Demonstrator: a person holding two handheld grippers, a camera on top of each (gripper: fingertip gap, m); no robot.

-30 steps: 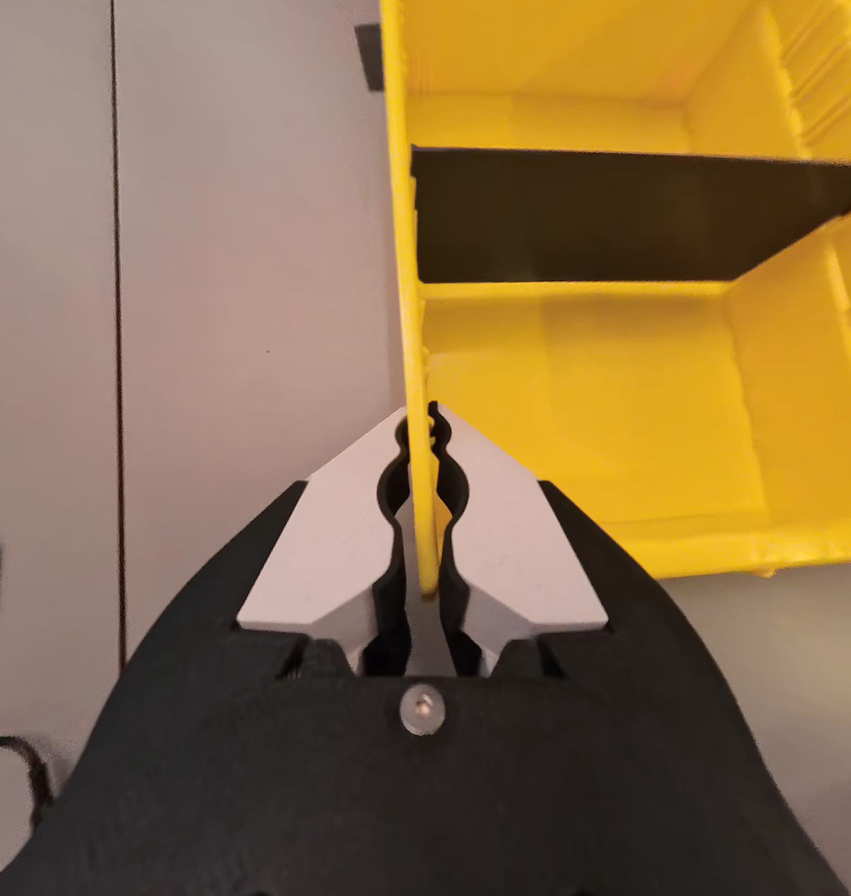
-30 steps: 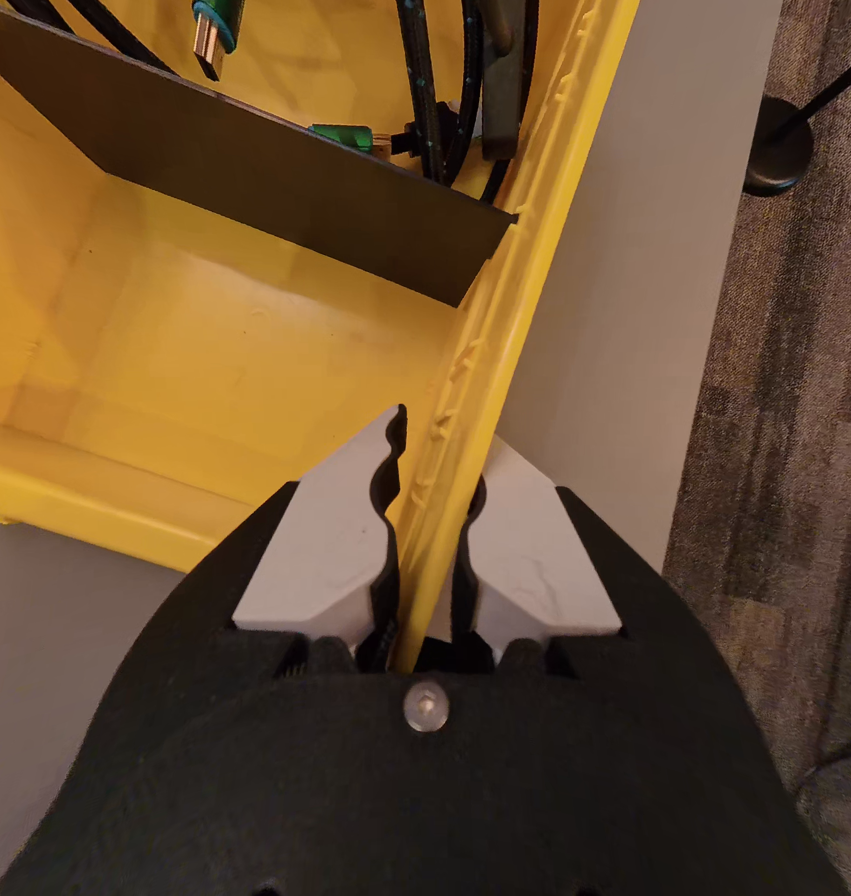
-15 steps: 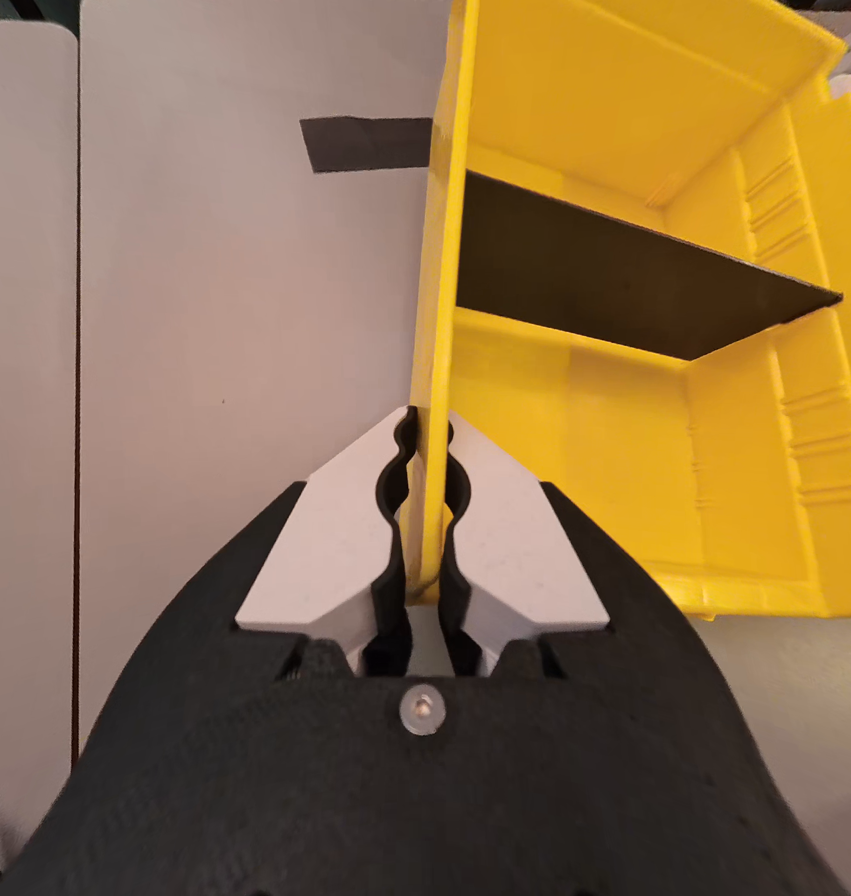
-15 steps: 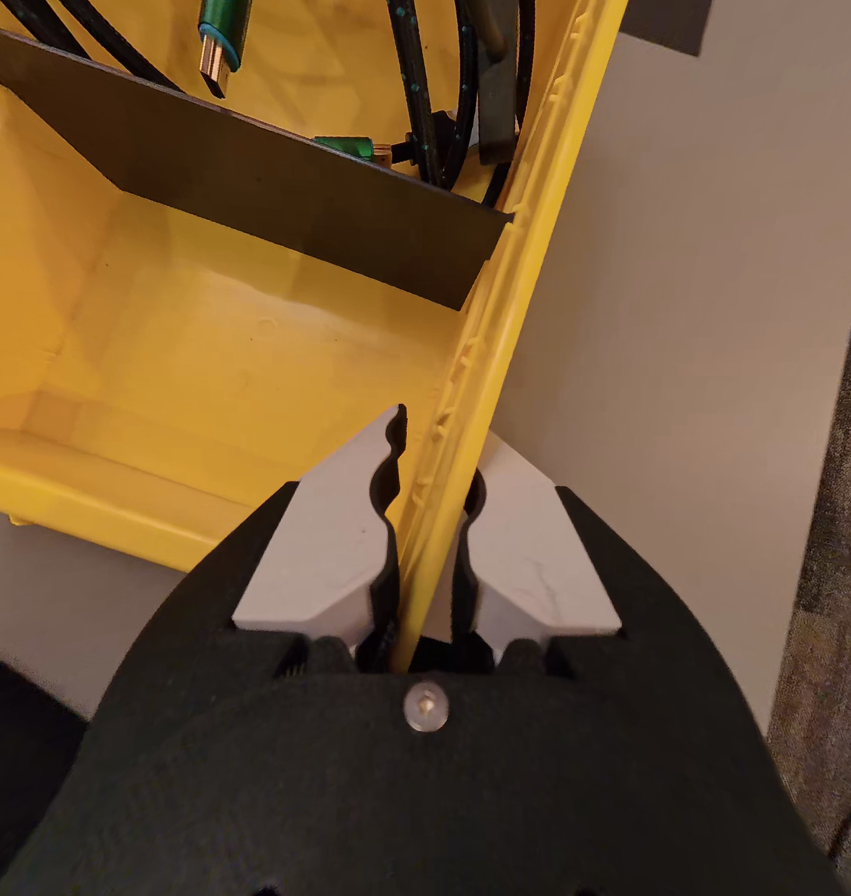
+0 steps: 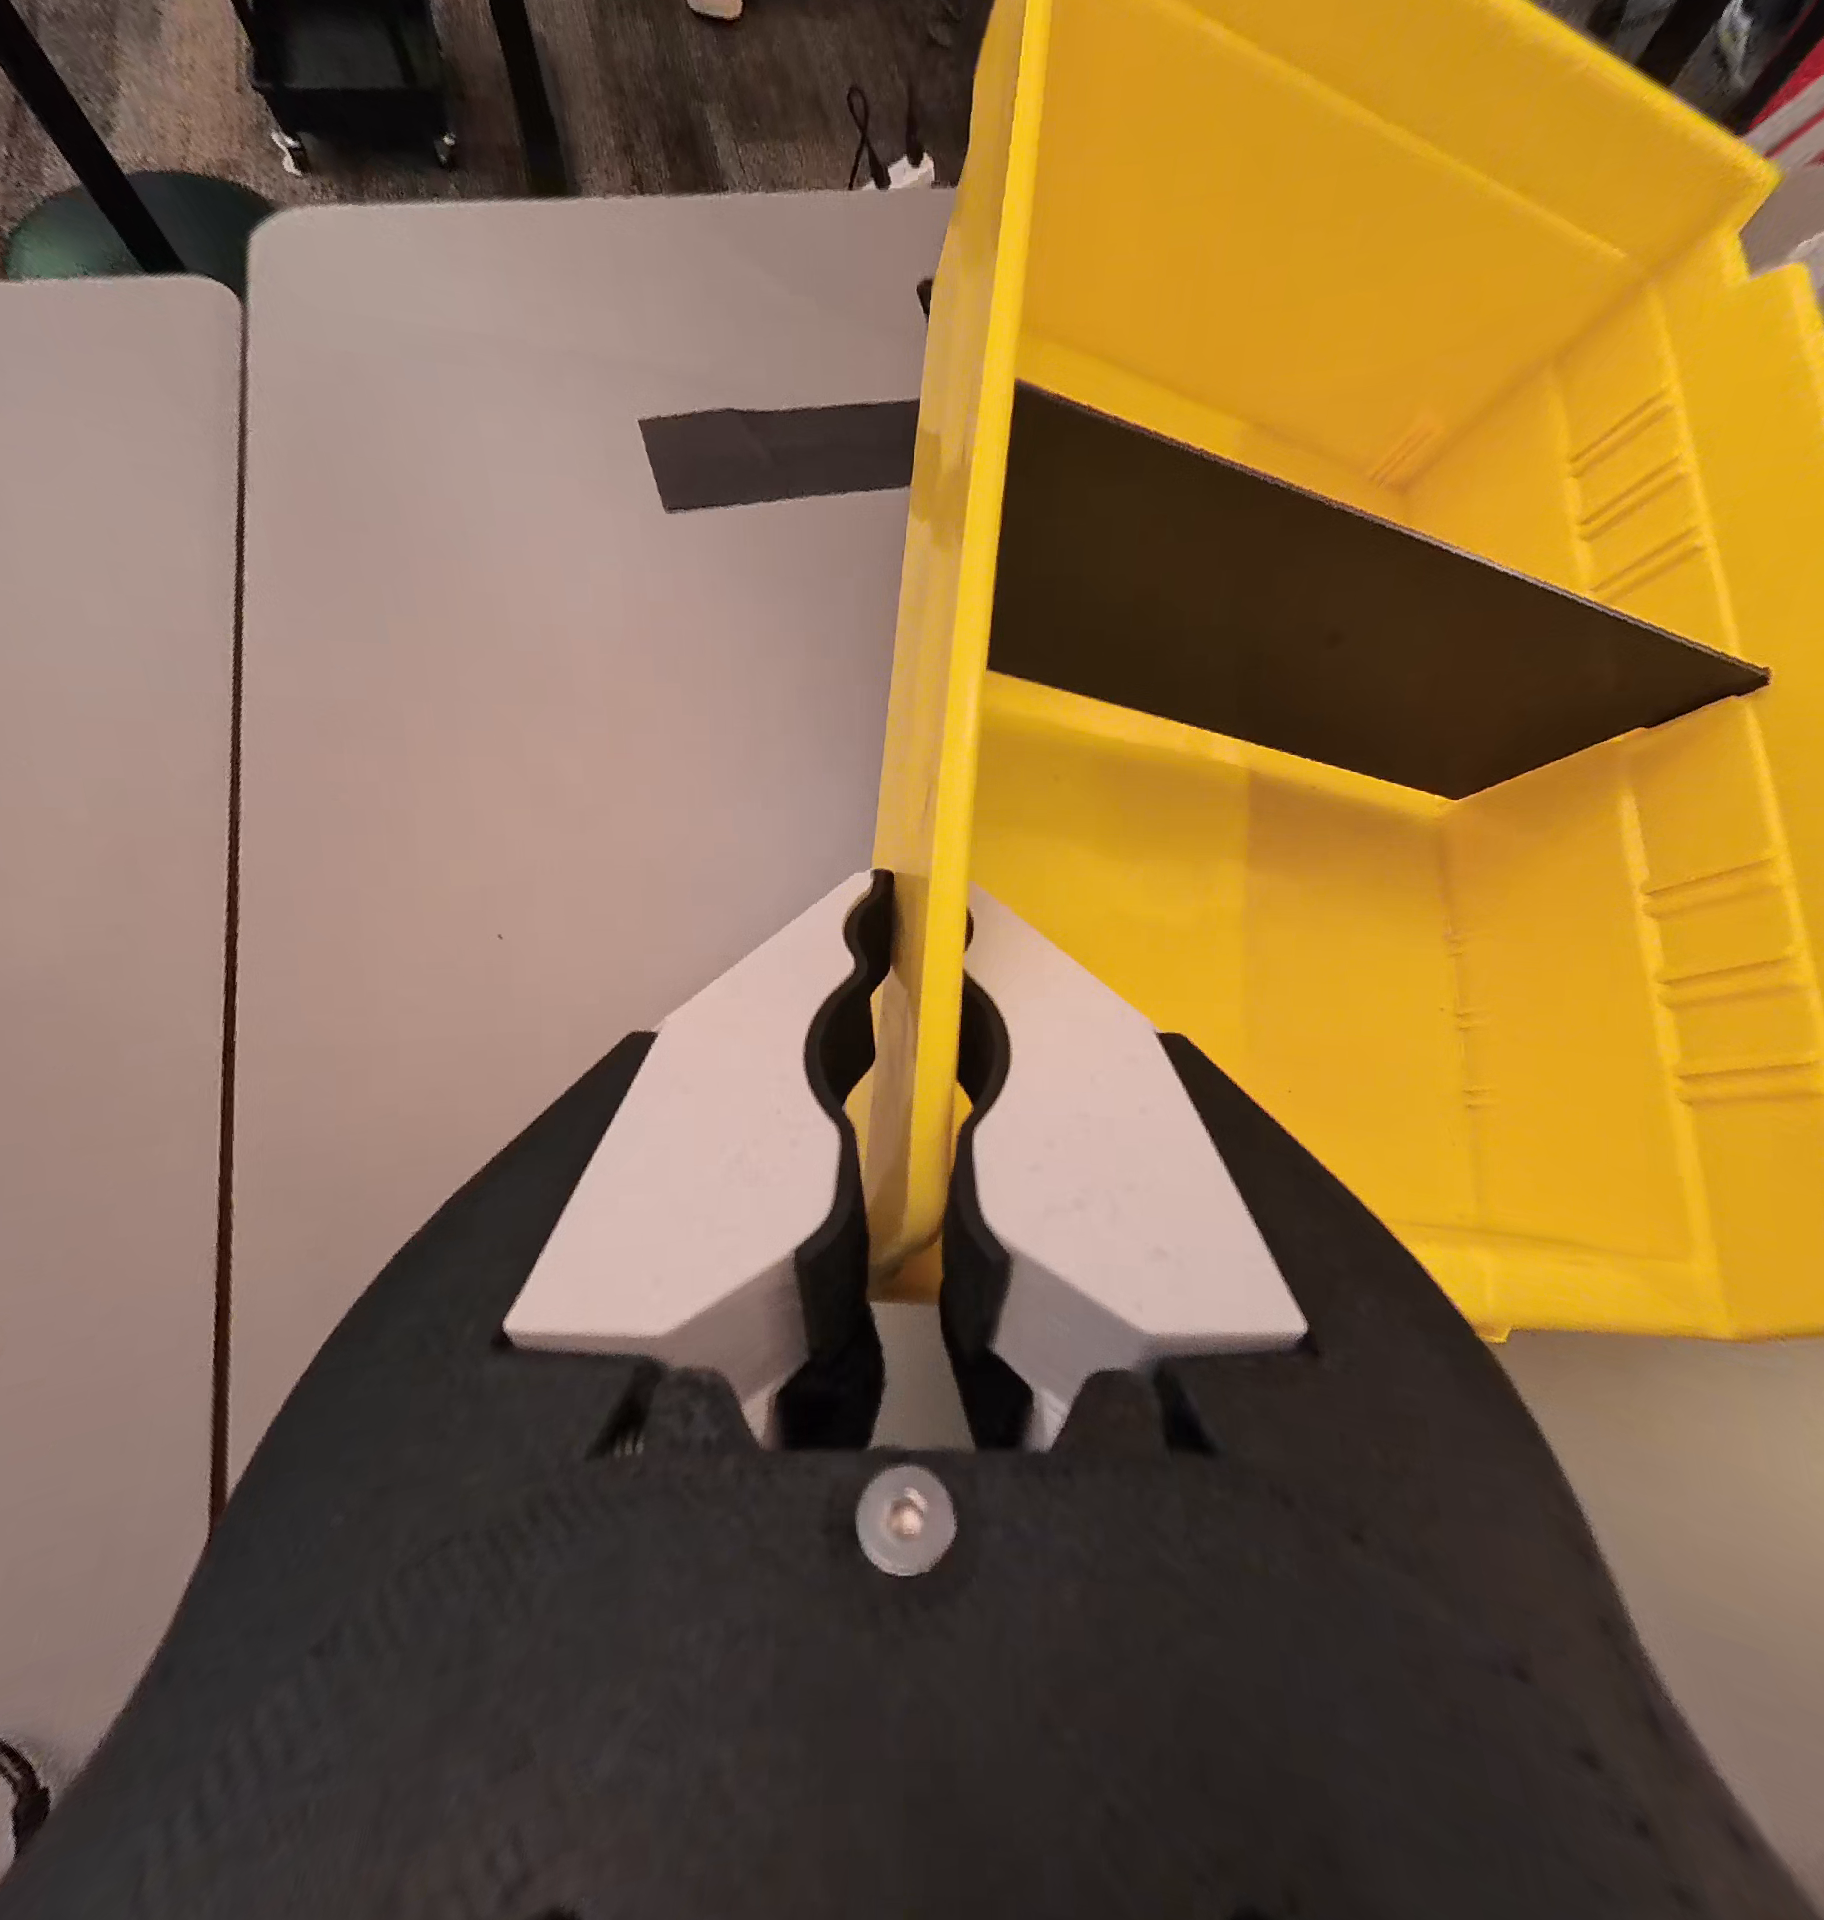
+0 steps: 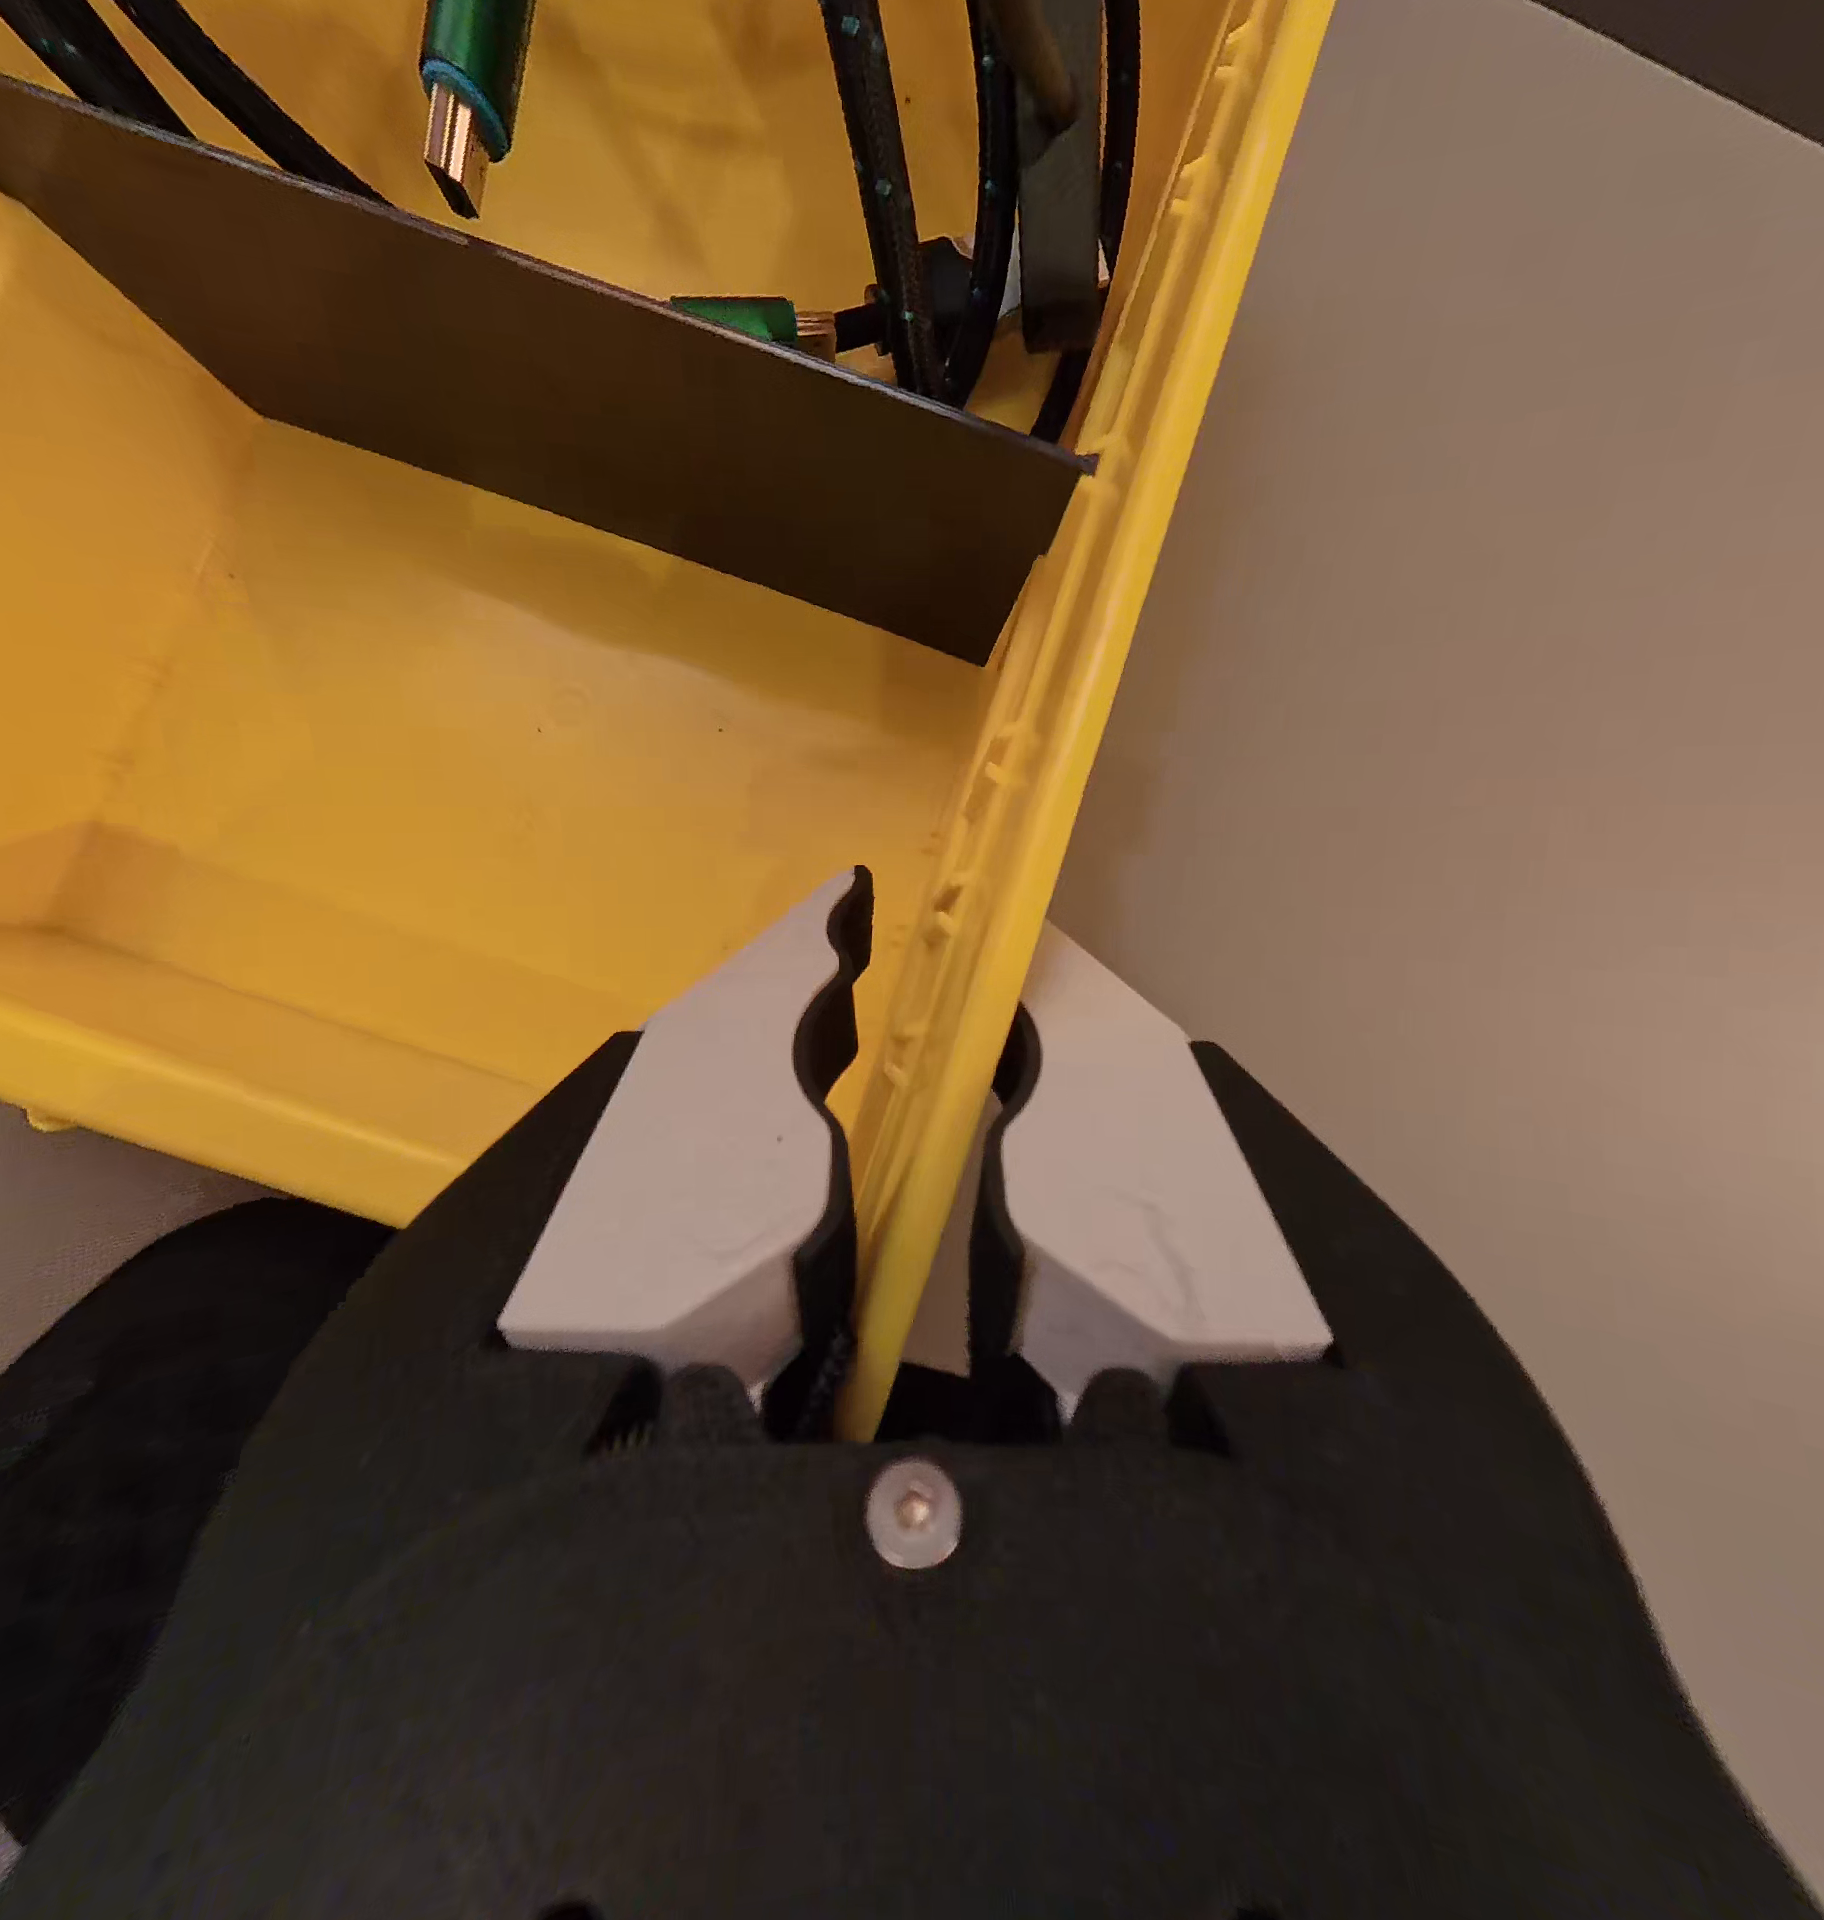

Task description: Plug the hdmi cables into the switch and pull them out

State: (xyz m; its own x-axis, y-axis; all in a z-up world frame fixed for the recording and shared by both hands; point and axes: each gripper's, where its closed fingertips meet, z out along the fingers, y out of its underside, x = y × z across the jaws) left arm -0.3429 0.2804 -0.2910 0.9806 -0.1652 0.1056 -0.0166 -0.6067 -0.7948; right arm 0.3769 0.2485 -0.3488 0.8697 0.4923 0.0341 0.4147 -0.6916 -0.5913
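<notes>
One yellow bin (image 5: pixel 1334 935) is held by its two long side walls, a hand-held gripper on each. The left hand-held gripper (image 5: pixel 923 904) is clamped narrow on the bin's left wall, one finger outside and one inside, and the wall's edge runs straight away from the camera, so the bin's long axis points forward along the fingers. The right hand-held gripper (image 6: pixel 939 914) pinches the ribbed right wall (image 6: pixel 1126 582) in the same manner, though there the wall slants up and to the right across the view. One black divider (image 6: pixel 534 416) crosses the bin from wall to wall and splits it into two compartments; the near one holds nothing visible. The hdmi cables (image 6: pixel 887 187) lie in the far compartment, behind the divider: several black braided strands with teal flecks run roughly along the bin's length. Two green-shelled plugs are visible: one (image 6: pixel 466 94) points its metal tip down toward the divider, the other (image 6: pixel 736 315) lies sideways just at the divider's top edge, tip toward the right wall. A dark grey flat piece (image 6: pixel 1053 208) stands against that wall among the strands. Under the bin is the pale counter (image 5: pixel 534 727), with one strip of dark tape (image 5: pixel 773 468) beside the left wall.
</notes>
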